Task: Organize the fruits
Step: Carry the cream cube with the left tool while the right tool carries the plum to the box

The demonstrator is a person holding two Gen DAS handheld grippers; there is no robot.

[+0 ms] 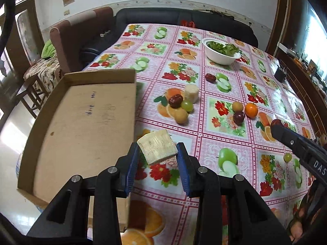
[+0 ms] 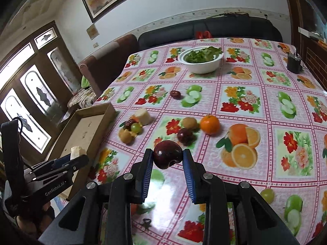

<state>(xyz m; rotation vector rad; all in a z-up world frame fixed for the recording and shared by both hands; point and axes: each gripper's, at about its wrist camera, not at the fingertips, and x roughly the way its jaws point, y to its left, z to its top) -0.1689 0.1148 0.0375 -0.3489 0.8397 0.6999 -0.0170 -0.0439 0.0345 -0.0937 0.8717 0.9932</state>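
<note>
Left gripper (image 1: 157,153): blue pads narrowed on a pale cut chunk of sugarcane (image 1: 157,149), held tilted above the table's edge, just right of the cardboard tray (image 1: 81,118). Right gripper (image 2: 168,156): nearly closed, pads pressing both sides of a dark red apple (image 2: 167,154), lifted clear of the tablecloth (image 2: 255,106). Both tools point steeply downward; the left one appears low left in the right wrist view, a hand partly visible beneath it. Loose on the fruit-print cloth: an orange (image 2: 209,124), a brown kiwi-like fruit (image 2: 189,123), a dark purple fruit (image 2: 185,135), a second sugarcane piece (image 2: 144,116) beside a red date (image 2: 128,125), a green grape (image 2: 136,128) and a tan round fruit (image 2: 125,136); another date (image 2: 175,94) farther off; one grape (image 2: 267,195) near the right tool. White bowl of greens (image 2: 201,59) and a small dark box (image 2: 294,63) at the far end. Tray holds no fruit; faint handwriting inside, illegible. Gripper lettering reads "GenRobot.AI"; the other shows "DAS".
</note>
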